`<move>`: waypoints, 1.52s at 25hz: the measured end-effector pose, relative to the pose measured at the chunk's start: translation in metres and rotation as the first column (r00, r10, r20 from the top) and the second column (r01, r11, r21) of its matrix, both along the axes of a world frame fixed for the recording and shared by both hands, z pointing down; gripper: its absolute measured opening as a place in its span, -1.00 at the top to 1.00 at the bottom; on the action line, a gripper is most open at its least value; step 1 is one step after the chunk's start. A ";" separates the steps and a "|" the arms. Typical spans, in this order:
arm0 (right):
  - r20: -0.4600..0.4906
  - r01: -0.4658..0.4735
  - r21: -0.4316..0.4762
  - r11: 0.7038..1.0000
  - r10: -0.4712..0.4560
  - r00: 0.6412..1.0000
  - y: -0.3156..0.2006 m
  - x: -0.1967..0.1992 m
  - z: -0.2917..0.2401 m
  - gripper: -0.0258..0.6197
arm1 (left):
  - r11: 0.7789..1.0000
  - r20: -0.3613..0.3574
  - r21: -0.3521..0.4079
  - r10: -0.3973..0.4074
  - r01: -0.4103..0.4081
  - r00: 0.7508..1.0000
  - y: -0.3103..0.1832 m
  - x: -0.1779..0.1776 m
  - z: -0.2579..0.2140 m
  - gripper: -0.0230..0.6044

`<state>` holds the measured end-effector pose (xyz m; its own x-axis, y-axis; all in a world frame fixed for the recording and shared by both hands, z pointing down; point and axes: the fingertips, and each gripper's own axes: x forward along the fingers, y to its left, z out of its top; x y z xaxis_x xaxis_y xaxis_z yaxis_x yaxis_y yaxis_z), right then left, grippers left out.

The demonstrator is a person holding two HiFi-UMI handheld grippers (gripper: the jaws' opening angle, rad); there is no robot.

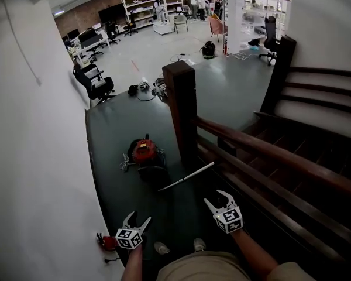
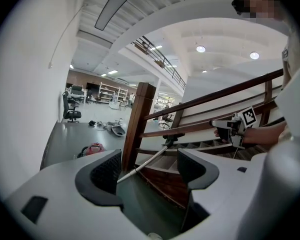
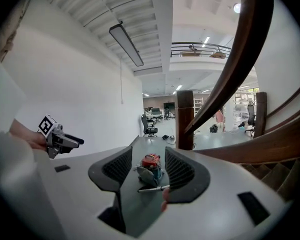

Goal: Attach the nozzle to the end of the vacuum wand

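One slim silver wand [image 1: 187,177] lying on dark floor [image 1: 114,133] beside red vacuum [image 1: 144,151].

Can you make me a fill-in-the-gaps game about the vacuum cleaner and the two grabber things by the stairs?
1. The top of the vacuum cleaner is coloured ____.
2. The left gripper and the right gripper both have jaws that are ____, with nothing held.
3. The tall post next to the vacuum cleaner is made of ____.

Missing words: red; open; wood.
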<state>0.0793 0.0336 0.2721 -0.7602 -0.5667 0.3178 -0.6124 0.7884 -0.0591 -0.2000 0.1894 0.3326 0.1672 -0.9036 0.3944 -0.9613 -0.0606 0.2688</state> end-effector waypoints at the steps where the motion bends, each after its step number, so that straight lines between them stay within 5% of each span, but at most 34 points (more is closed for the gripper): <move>1: -0.005 0.005 -0.007 1.000 -0.005 1.000 0.001 -0.003 0.005 0.26 | 1.000 -0.001 -0.015 0.001 -0.001 1.000 0.001 0.001 0.004 -0.18; 11: -0.030 0.050 -0.010 0.999 -0.050 0.998 0.009 -0.024 0.011 0.36 | 0.998 -0.010 -0.067 0.019 -0.020 1.000 -0.001 0.008 0.017 -0.18; 26: -0.042 -0.003 -0.051 0.999 0.001 0.999 -0.003 0.004 0.028 0.44 | 0.992 -0.011 -0.126 -0.014 0.012 1.000 0.012 0.007 0.029 -0.18; 30: -0.069 0.000 0.018 1.000 0.002 0.998 0.001 0.006 0.024 0.71 | 0.990 -0.022 -0.139 -0.012 0.009 1.000 0.013 0.012 0.033 -0.18; 38: -0.042 0.019 -0.012 1.000 -0.019 0.999 0.011 0.001 0.027 0.77 | 0.985 -0.035 -0.171 -0.006 0.000 0.999 0.011 0.019 0.038 -0.18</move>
<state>0.0804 0.0446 0.2989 -0.7564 -0.5486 0.3562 -0.5996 0.7992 -0.0425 -0.1805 0.2006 0.3705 0.1814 -0.8240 0.5368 -0.9510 -0.0081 0.3089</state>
